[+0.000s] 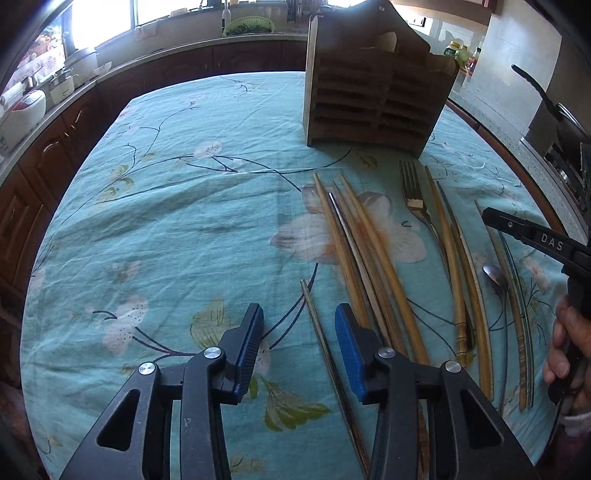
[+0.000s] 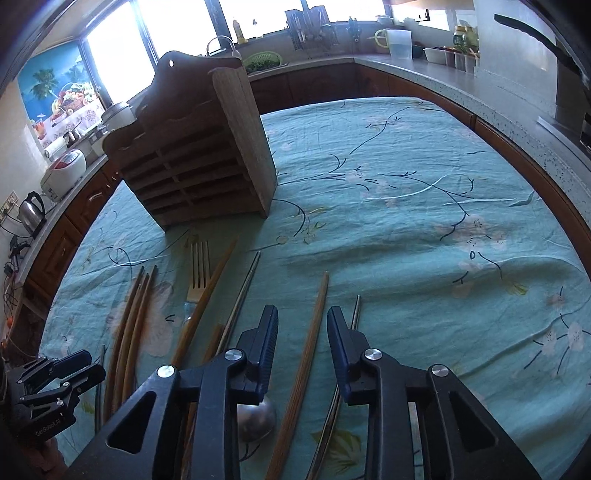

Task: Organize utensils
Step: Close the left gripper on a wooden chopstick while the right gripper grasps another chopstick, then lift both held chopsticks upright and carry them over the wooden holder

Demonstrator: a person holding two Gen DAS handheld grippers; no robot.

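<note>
A wooden slotted utensil holder [image 1: 373,99] stands upright at the far side of the teal floral tablecloth [image 1: 177,229]; it also shows in the right wrist view [image 2: 195,155]. Several wooden and metal chopsticks [image 1: 354,254], a fork [image 1: 415,199] and a spoon [image 1: 495,277] lie in front of it. My left gripper [image 1: 300,325] is open and empty, its jaws astride a metal chopstick [image 1: 321,339]. My right gripper [image 2: 302,328] is open and empty above a wooden chopstick [image 2: 306,354], with the spoon bowl [image 2: 256,417] under its left finger. The right gripper also shows in the left wrist view [image 1: 535,236].
Kitchen counters with dark cabinets [image 1: 55,155] ring the table. A rice cooker [image 2: 64,171] and kettle [image 2: 31,212] stand at the left, a green basket [image 1: 249,26] by the window, a jug [image 2: 400,44] and jars at the right.
</note>
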